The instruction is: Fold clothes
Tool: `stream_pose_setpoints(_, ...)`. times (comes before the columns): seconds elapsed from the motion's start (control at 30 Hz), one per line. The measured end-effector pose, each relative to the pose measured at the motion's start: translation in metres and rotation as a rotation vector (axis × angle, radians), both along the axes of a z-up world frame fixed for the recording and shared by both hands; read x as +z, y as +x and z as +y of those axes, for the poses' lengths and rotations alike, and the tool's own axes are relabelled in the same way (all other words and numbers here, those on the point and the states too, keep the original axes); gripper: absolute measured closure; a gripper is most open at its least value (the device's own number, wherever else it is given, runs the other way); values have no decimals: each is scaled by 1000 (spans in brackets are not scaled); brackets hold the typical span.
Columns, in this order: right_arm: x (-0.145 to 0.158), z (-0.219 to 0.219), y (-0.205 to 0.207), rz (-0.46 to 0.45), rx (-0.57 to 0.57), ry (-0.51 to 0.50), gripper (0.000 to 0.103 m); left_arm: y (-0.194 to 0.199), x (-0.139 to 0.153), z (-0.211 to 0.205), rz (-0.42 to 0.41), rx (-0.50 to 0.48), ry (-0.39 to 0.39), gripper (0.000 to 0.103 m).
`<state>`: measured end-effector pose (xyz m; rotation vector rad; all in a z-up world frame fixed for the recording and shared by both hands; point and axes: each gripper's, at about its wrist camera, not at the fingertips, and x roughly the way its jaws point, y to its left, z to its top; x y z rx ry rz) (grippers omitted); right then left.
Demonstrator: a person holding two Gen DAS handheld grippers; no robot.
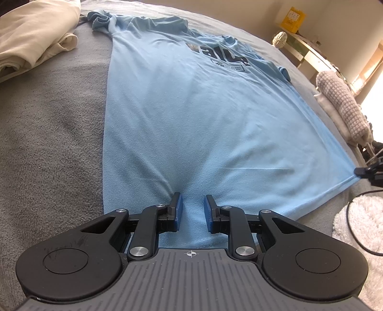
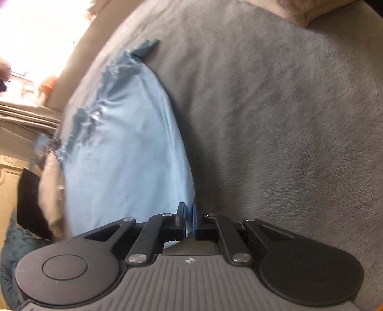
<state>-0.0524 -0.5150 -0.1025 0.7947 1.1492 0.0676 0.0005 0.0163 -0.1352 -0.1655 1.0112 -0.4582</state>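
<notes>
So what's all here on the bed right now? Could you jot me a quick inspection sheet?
Surface: grey blanket covering the bed.
Job's things: light blue T-shirt spread flat, print facing up.
Clutter: cream garment bunched beside the T-shirt; knitted cushion at the bed's edge.
Grippers: left gripper open over the hem; right gripper shut on the T-shirt's corner.
Cables: black cable looping over a white fluffy rug.
Surroundings: yellow box on a pale shelf; bright window light.
</notes>
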Motion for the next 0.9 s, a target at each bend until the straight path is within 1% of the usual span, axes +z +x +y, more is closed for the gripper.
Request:
stream_pose_setpoints(0.07, 4, -2, 1, -1, -7, -16, 100, 0, 0, 0, 1, -1, 2, 82)
stream_pose_setpoints(0.13, -3, -7, 2, 33, -18, -40, 100, 1, 0, -1, 2, -2, 4, 82)
stream_pose_setpoints(0.2, -13, -7, 3, 71, -18, -96, 100, 1, 0, -1, 3, -4, 8, 82)
stream_pose_setpoints(0.27, -22, -6, 4, 94, -35, -130, 99, 1, 1, -2, 3, -5, 11, 82)
stream_pose_setpoints(0.37, -24, -10, 0, 90, -86, -113, 98, 1, 1, -2, 4, -7, 14, 82)
stream_pose_setpoints(0.43, -23, -15, -7, 90, -127, -96, 94, 2, 1, -2, 3, -9, 16, 82)
stream_pose_setpoints(0.47, -21, -17, -10, 88, -140, -105, 94, 1, 1, -2, 2, -10, 18, 82)
stream_pose_setpoints(0.53, -16, -19, -14, 84, -147, -121, 93, 1, 1, -2, 1, -14, 20, 82)
stream_pose_setpoints(0.6, -13, -19, -17, 75, -155, -108, 88, 1, 1, -2, 0, -18, 21, 82)
stream_pose_setpoints(0.67, -10, -16, -19, 65, -168, -97, 86, 1, 3, -3, -5, -26, 31, 82)
stream_pose_setpoints(0.83, -2, -6, -14, 21, -199, -66, 84, -9, 6, 0, -10, -36, 64, 80)
stream_pose_setpoints(0.9, 6, 0, -11, -17, -203, -53, 84, -15, 8, 3, -4, -39, 76, 80)
